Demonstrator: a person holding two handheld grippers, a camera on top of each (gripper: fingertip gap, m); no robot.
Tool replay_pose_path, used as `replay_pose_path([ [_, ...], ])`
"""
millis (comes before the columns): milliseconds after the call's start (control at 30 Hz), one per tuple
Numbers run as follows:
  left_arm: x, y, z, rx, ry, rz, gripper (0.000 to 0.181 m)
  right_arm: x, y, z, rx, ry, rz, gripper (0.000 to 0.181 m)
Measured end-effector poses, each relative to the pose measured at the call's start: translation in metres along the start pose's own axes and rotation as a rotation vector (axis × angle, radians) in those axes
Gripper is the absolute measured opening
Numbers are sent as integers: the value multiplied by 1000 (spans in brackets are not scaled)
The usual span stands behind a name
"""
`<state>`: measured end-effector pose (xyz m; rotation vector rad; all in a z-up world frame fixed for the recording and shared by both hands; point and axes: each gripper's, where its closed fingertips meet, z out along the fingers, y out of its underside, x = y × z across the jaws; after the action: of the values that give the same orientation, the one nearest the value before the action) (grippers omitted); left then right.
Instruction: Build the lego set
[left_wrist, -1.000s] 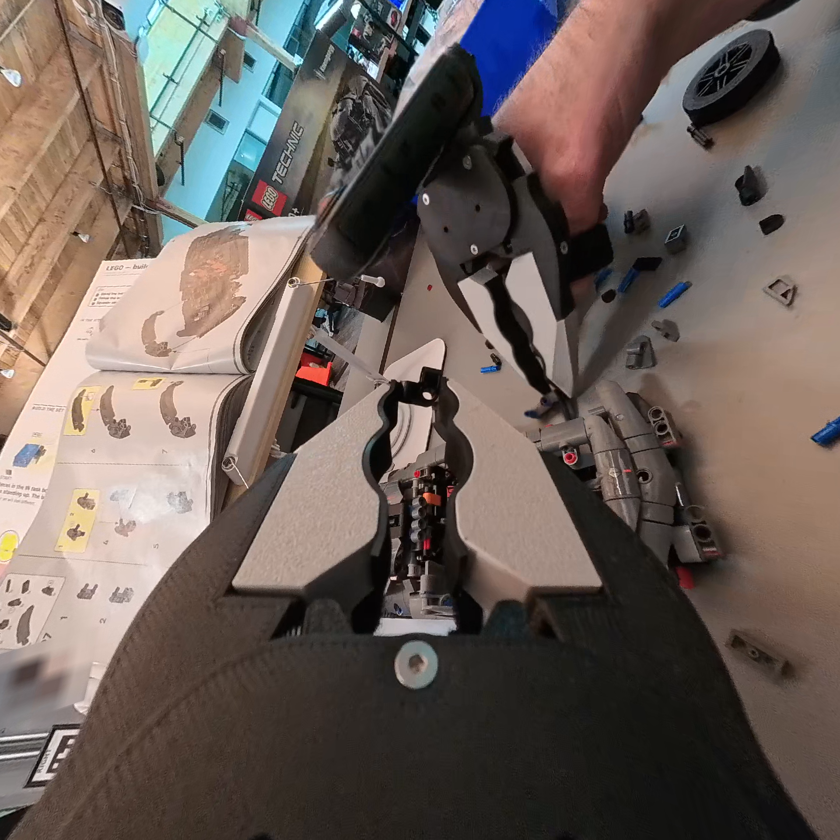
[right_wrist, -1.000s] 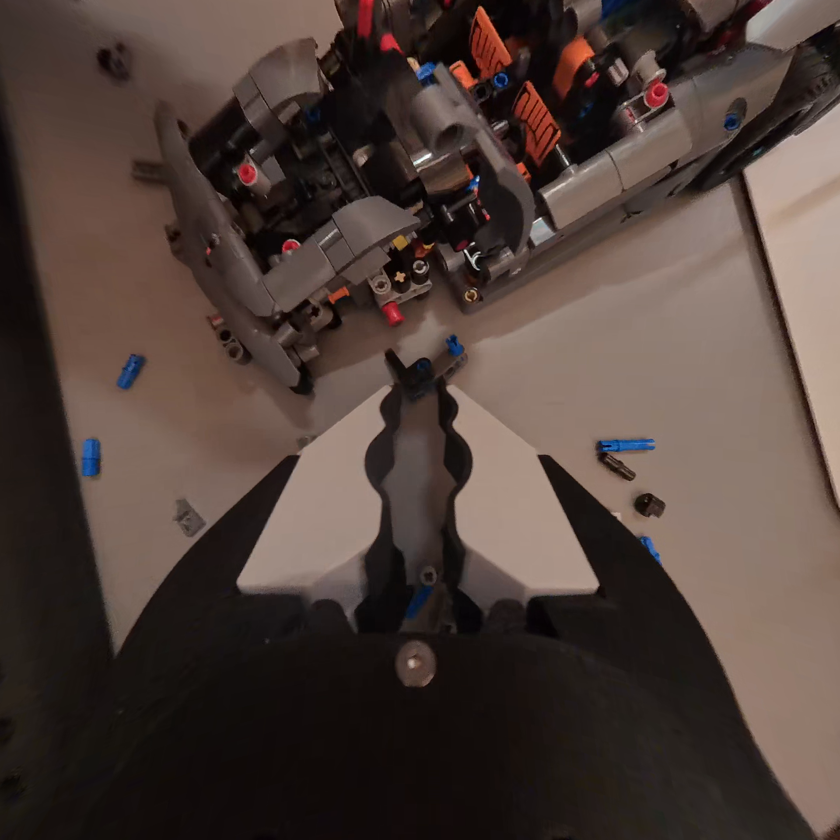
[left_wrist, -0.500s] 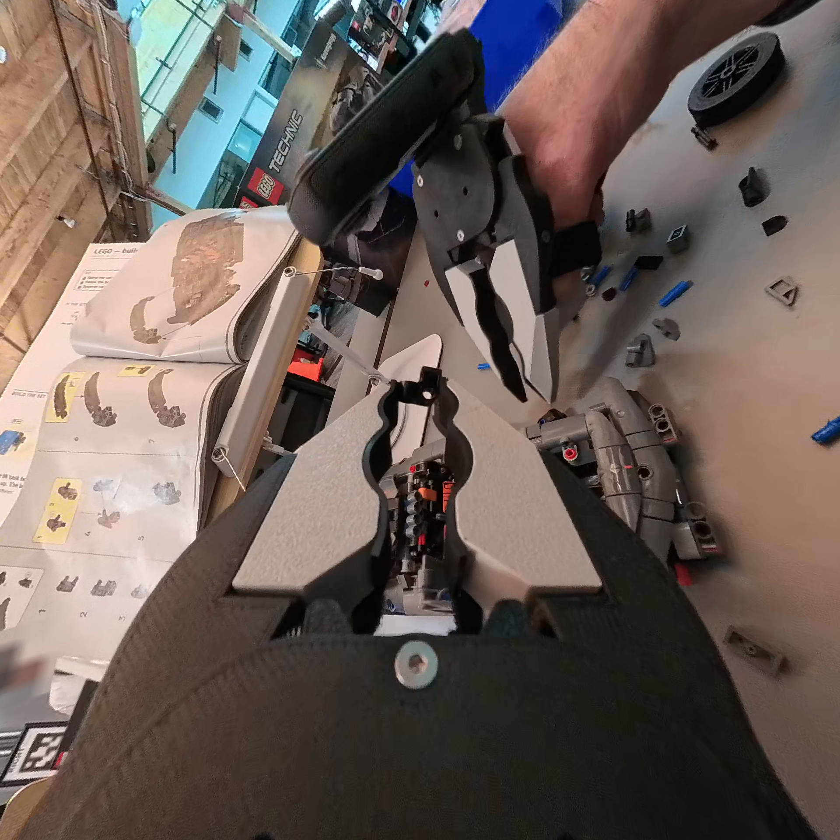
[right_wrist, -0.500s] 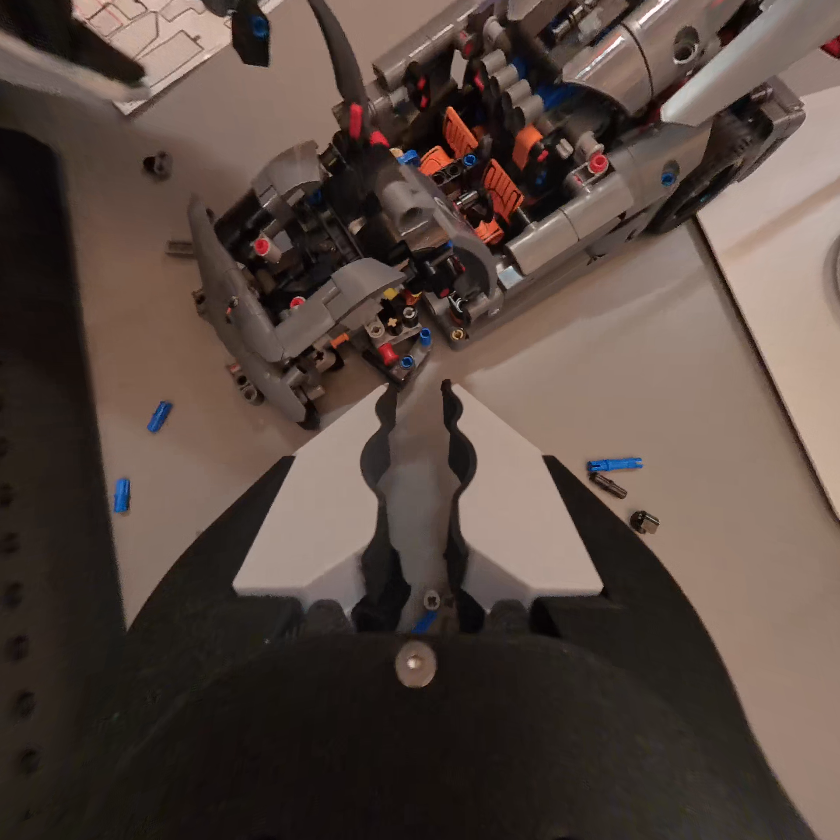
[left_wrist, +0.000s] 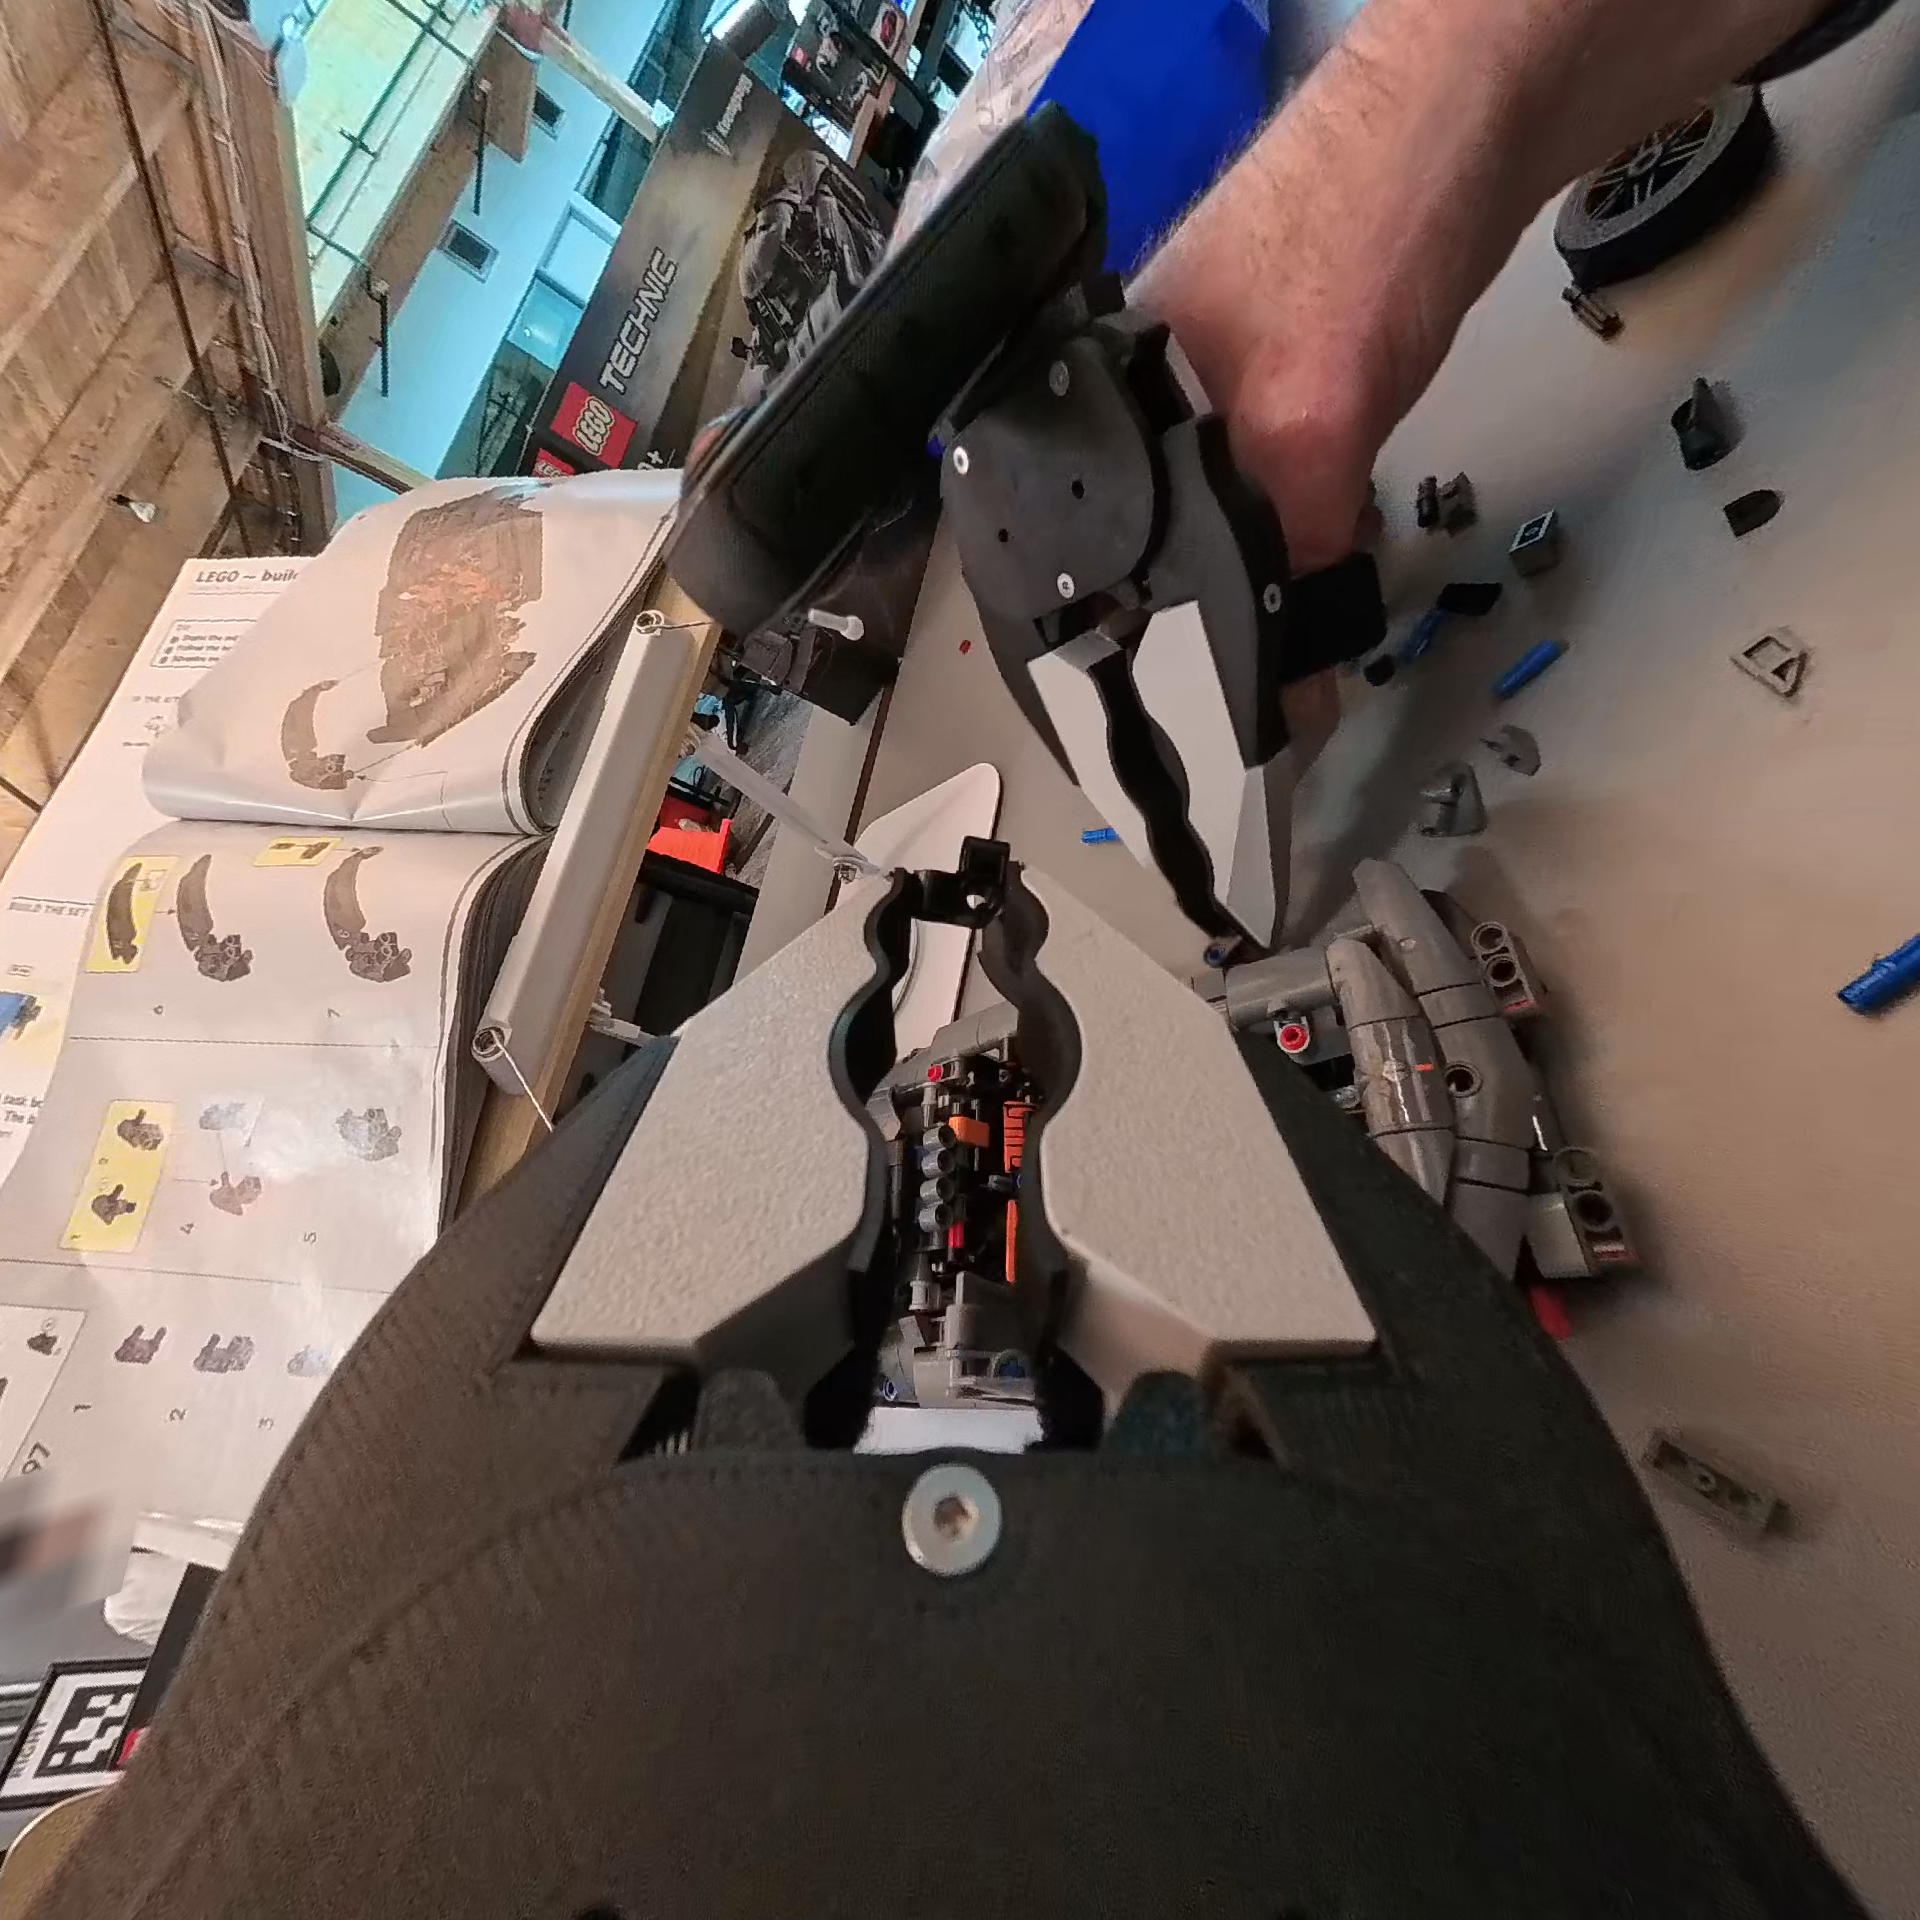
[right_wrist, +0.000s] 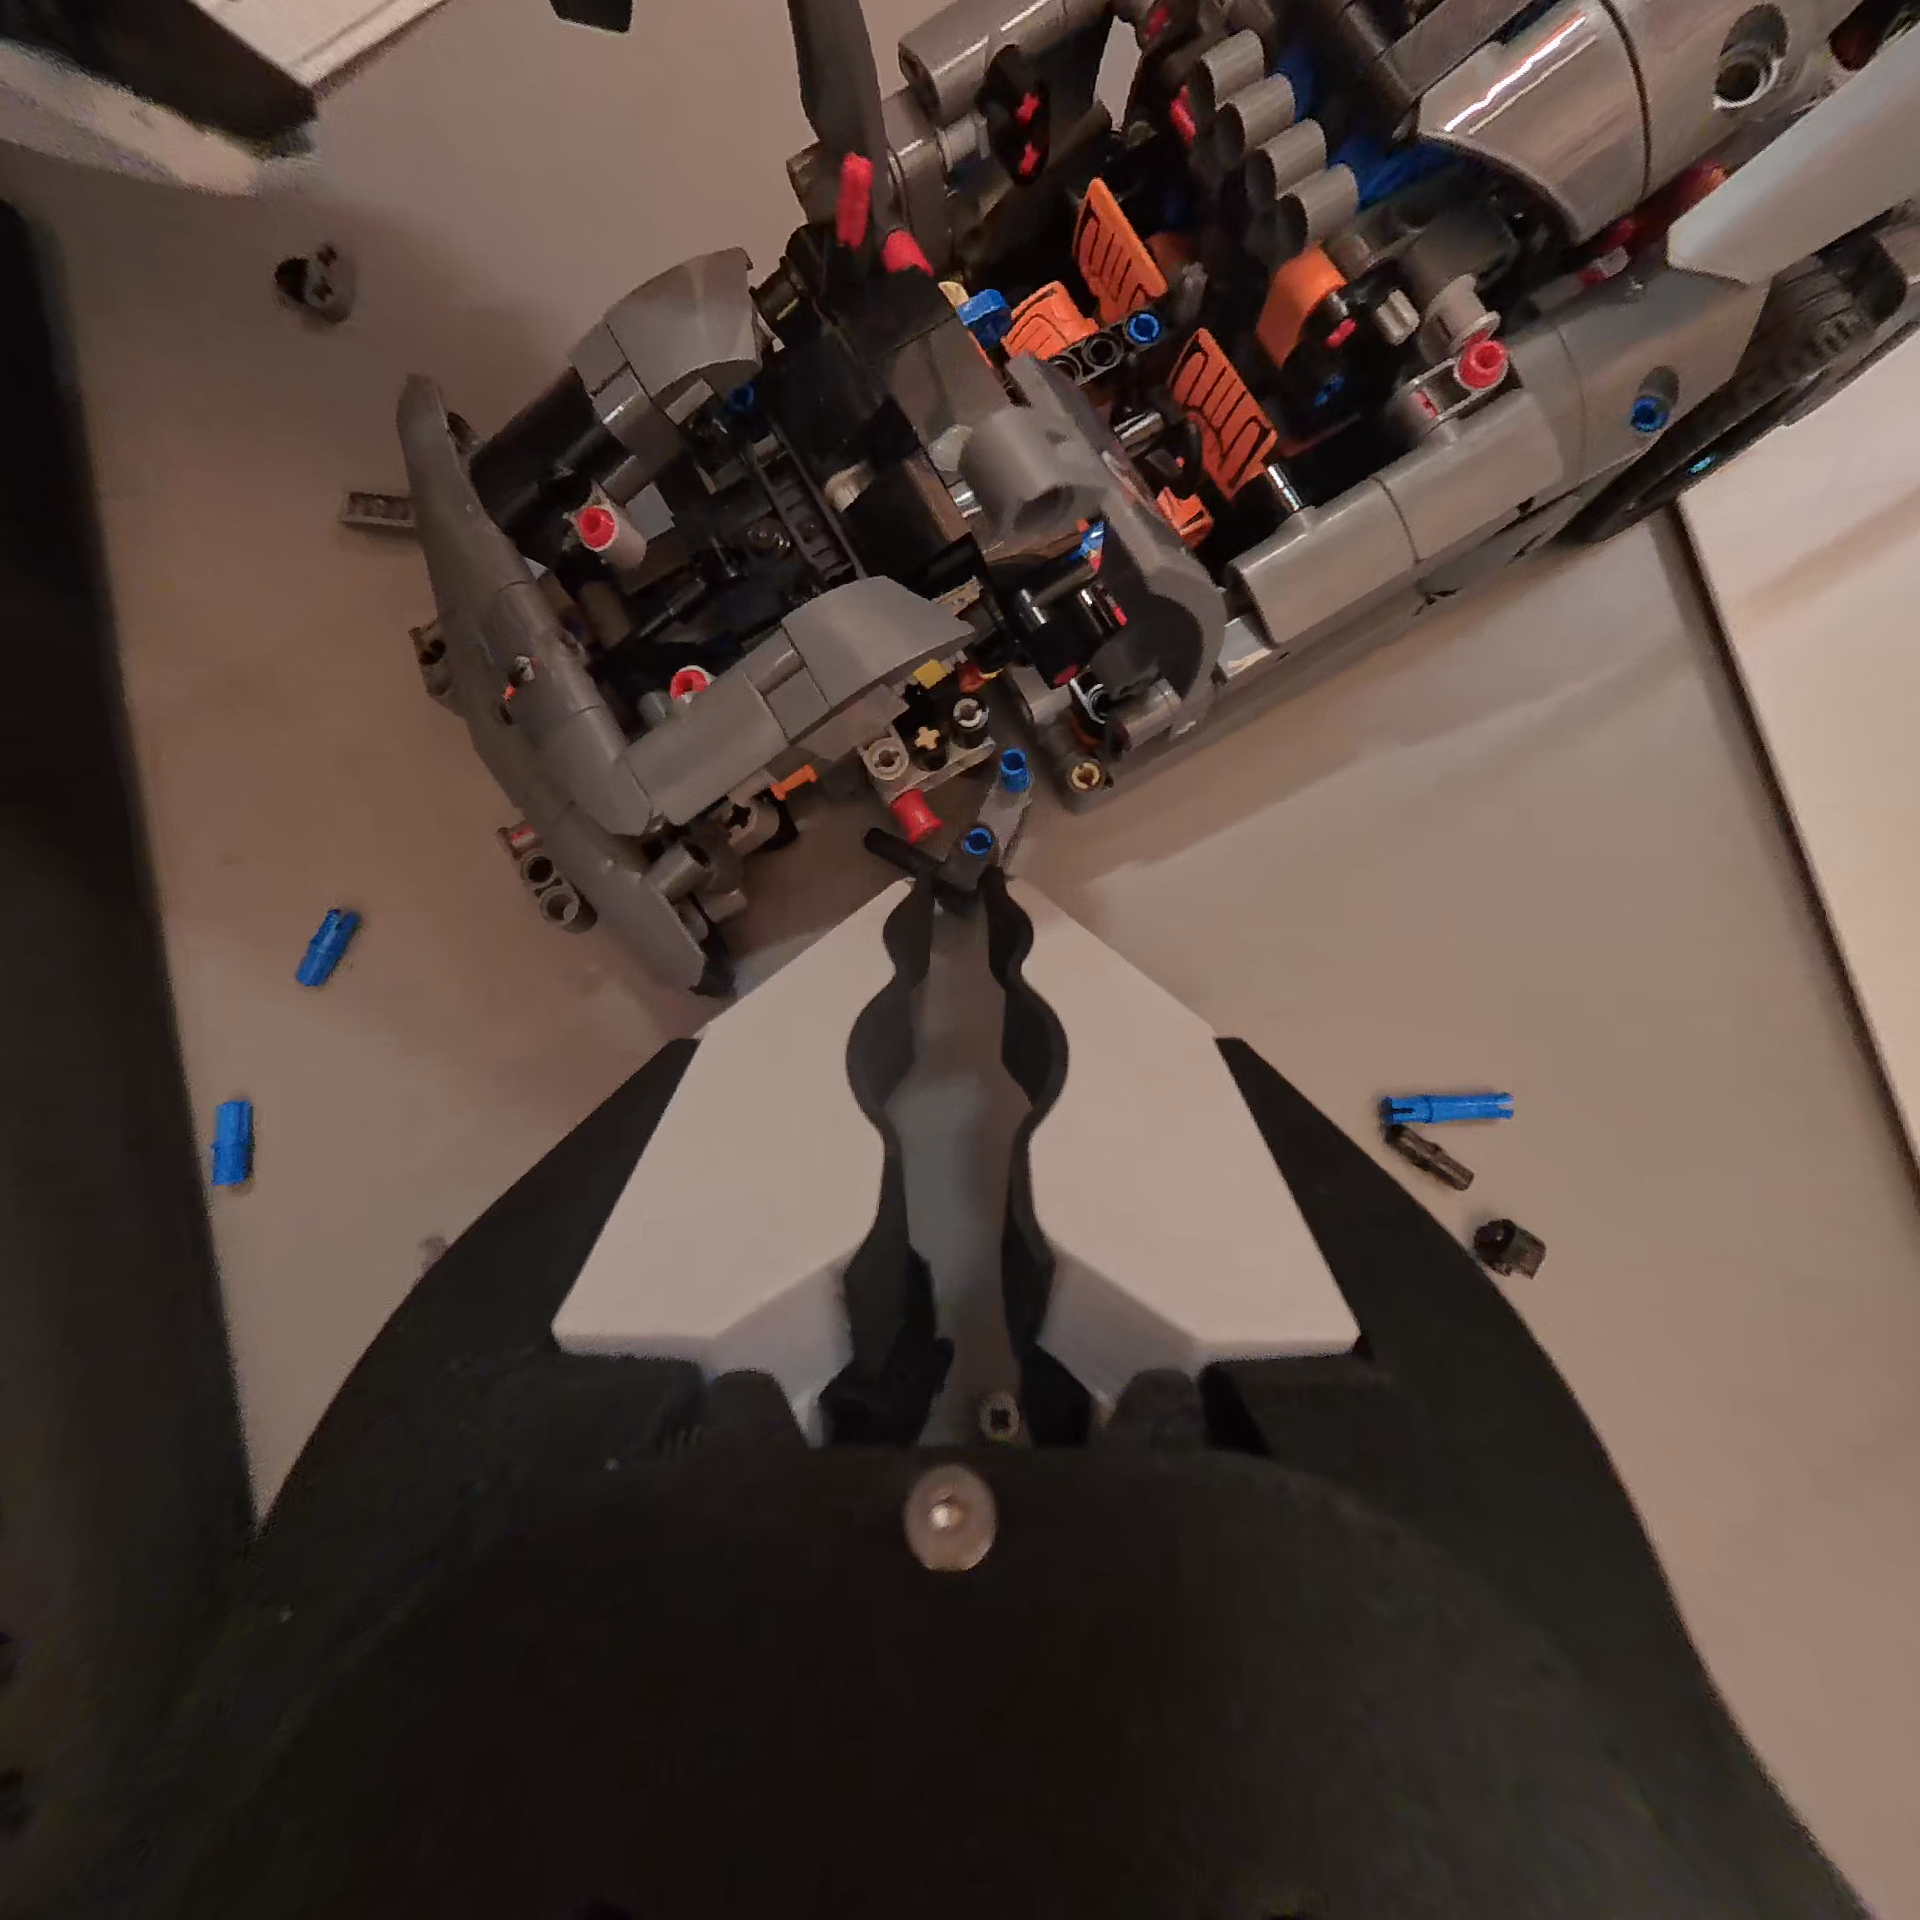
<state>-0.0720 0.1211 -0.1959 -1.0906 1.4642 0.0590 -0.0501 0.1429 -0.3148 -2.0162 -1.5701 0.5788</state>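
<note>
On the counter (right_wrist: 1351, 935) we see the grey lego car (right_wrist: 935, 499); right gripper (right_wrist: 961, 883) jaws pinch a small black piece at its near edge, left gripper (left_wrist: 961, 899) jaws clamp a black connector (left_wrist: 971, 883) above it.

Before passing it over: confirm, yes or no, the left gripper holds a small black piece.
Yes: the left gripper pinches a small black piece at its fingertips.

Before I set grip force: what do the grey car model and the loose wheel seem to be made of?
The grey car model looks like hard moulded plastic: glossy highlights on the curved panels, crisp pin holes. The loose wheel seems to be a matt black, rubber-like tyre on a dark spoked plastic rim, though blur leaves that open. The black piece in the left claw looks like smooth hard plastic.
</note>
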Motion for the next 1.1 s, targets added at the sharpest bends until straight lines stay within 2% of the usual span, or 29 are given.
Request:
replay_pose_path([
  [133, -1, 1, 0, -3, -5, -10, 14, 5, 7, -12, -9, 15, 13, 8],
  [233, -3, 1, 0, 2, -12, -23, 14, 10, 1, -31, 60, 18, 47, 8],
  [433, -9, -2, -2, 24, -39, -60, 14, 13, -34, -86, 327, 7, 89, 8],
  [567, -15, -4, -5, 53, -50, -118, 14, 1, -61, -113, 504, 0, 23, 7],
  [733, -19, -6, -6, 85, -46, -177, 14, -12, -84, -117, 631, -19, 25, 7],
  [1100, -29, -23, -13, 195, -67, -284, 14, -27, -101, -108, 737, -80, 47, 7],
])
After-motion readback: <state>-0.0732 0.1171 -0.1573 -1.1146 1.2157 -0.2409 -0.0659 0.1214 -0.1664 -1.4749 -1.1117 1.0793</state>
